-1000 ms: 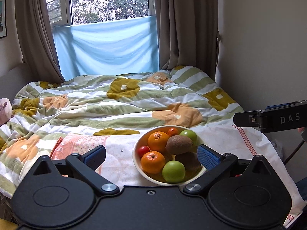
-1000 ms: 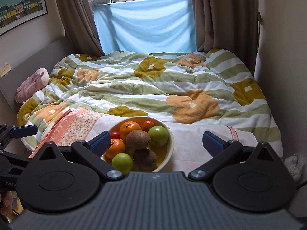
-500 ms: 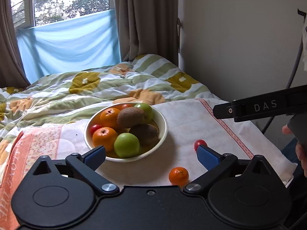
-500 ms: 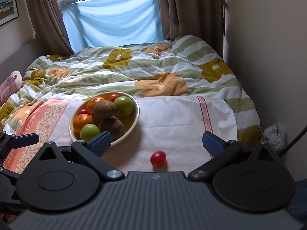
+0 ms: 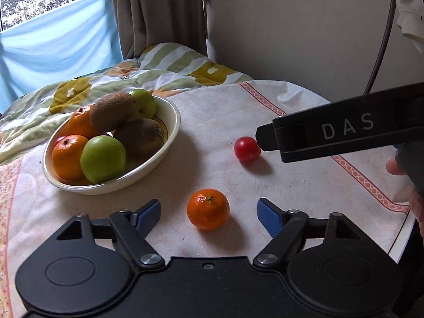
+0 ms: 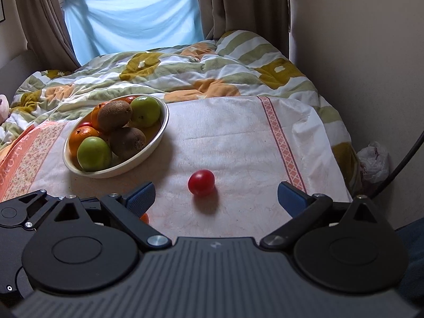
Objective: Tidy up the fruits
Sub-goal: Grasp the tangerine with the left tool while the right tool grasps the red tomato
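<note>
Grippers have both dropped from a high view over the bed to the cloth [image 5: 304, 198]: left gripper [image 5: 208, 209], closing, straddles the loose orange [image 5: 208, 208] untouched, right gripper [image 6: 216, 196] gapes before the red fruit [image 6: 201, 182], so 2 strays seem bound for the bowl [image 5: 169, 143]

A round cream bowl [image 5: 169, 122] stands on the white cloth-covered counter [image 5: 304, 185], left of centre, holding orange mandarins, green apples and brown kiwis. A loose orange mandarin [image 5: 208, 208] lies on the cloth before and right of the bowl, between the closing left tongs [image 5: 208, 210], untouched by them. A small red tomato [image 6: 201, 182] lies further right, apart from both, between the spread right tongs [image 6: 216, 194]. A striped quilted bed [image 6: 185, 71] lies behind the counter.
</note>
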